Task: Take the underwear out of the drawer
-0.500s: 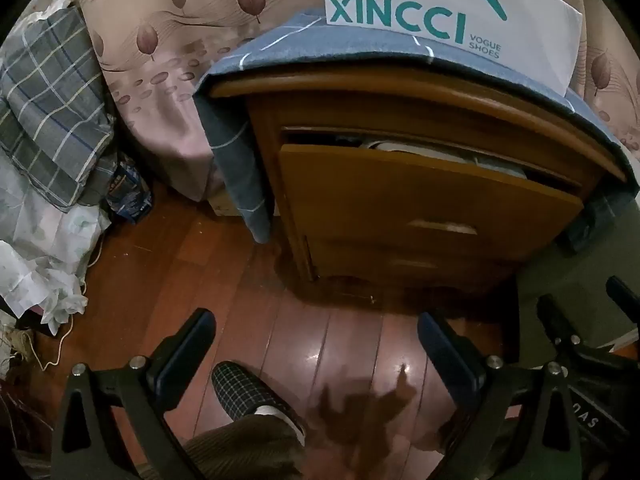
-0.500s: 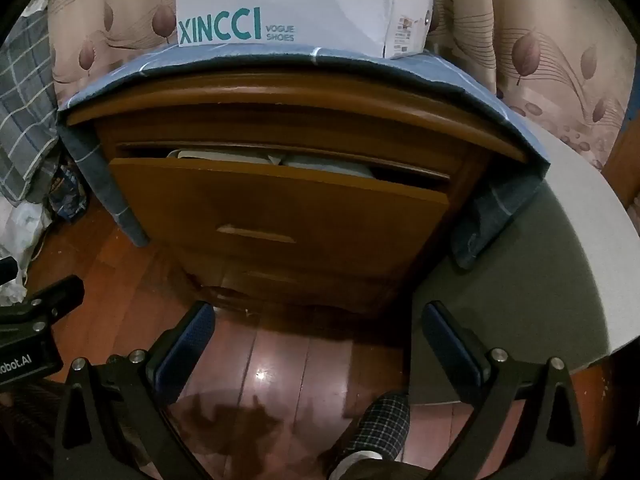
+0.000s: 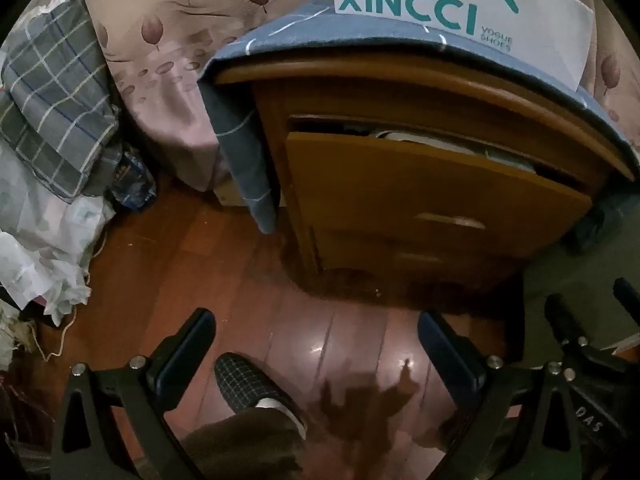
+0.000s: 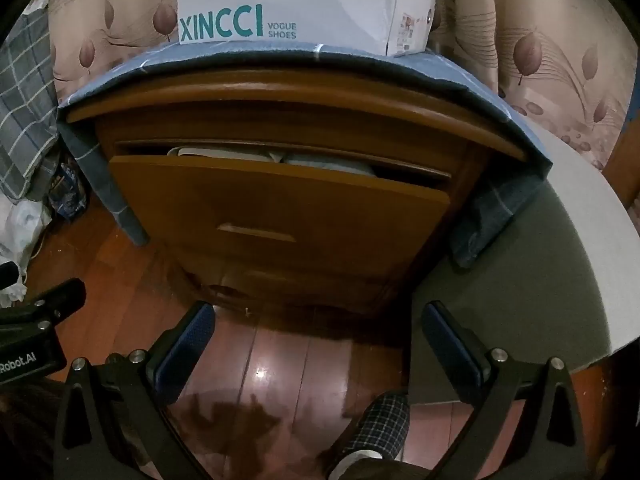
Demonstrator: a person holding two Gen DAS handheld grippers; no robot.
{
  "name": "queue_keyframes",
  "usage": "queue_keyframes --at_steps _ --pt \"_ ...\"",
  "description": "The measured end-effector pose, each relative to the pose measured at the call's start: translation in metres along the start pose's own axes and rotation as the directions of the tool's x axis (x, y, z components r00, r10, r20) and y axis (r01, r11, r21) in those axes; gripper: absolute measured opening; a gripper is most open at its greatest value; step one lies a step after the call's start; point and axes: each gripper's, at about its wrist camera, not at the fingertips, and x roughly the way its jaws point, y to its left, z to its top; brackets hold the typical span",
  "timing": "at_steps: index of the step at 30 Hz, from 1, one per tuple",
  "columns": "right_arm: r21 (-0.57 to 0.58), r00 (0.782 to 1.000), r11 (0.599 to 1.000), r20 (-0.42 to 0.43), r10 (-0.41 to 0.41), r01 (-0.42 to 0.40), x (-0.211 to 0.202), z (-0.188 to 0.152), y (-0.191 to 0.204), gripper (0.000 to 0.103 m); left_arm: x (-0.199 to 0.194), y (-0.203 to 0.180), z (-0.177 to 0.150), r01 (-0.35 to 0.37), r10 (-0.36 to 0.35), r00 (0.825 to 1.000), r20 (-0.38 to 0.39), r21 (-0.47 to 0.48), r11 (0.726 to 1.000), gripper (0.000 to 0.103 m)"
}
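A wooden nightstand has its top drawer (image 4: 280, 200) pulled partly out; the drawer also shows in the left wrist view (image 3: 420, 184). Folded light and pale blue cloth (image 4: 320, 160) lies inside, seen through the gap, and also in the left wrist view (image 3: 432, 140). My left gripper (image 3: 316, 344) is open and empty, low over the floor in front of the nightstand. My right gripper (image 4: 318, 340) is open and empty, also low and short of the drawer front. A recessed handle (image 4: 256, 234) sits mid-front.
A white XINCCI shoe box (image 4: 304, 4) stands on a blue cloth (image 4: 360, 64) over the nightstand. A grey round mat (image 4: 520, 280) lies at the right. Plaid bedding and plastic bags (image 3: 44, 120) pile at the left. A slippered foot (image 3: 248, 384) is on the wood floor.
Both grippers have shifted slightly, the left view now a little further left and closer. The drawer and its contents have not moved.
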Motion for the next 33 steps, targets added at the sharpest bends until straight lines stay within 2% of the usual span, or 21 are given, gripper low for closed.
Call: queue_keyframes --at_steps 33 --pt "-0.002 1.000 1.000 -0.002 -0.007 0.006 0.0005 -0.0032 0.0008 0.102 0.0015 -0.0020 -0.0031 -0.011 0.011 1.000 -0.007 0.006 1.000 0.103"
